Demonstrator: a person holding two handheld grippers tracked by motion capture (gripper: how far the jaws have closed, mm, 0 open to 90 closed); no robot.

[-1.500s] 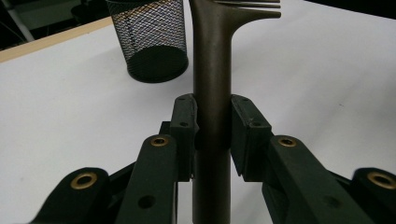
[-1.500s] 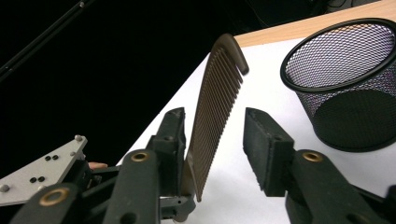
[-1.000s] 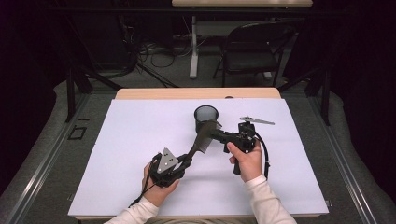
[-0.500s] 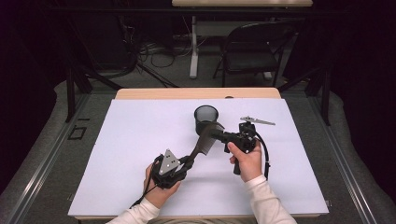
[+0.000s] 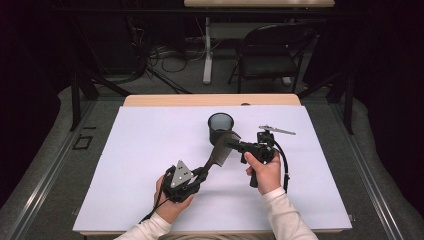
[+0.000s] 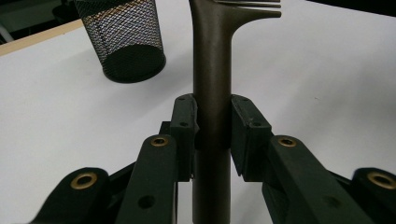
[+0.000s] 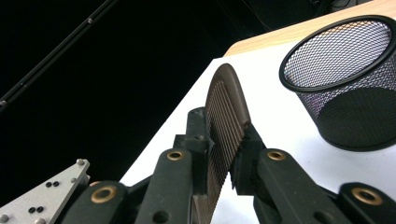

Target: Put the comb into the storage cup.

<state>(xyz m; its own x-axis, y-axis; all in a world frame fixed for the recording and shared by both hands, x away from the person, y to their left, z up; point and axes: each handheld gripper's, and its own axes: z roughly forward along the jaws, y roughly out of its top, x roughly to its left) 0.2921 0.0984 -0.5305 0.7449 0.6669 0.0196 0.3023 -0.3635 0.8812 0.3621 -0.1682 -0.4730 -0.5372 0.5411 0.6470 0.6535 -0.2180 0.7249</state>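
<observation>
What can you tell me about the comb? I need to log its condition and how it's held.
The comb is dark brown and looks like plastic, with a round straight handle and a toothed head of fine, close teeth under a curved spine. It is held off the white table, slanting up toward the mesh cup. The left tool clamps its handle; the right tool, whose jaws have just been closing, pinches the teeth. No damage shows.

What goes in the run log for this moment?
left gripper: shut on comb handle | right gripper: jaws just closing on comb teeth | mesh cup: upright, beside comb | stage: handover
</observation>
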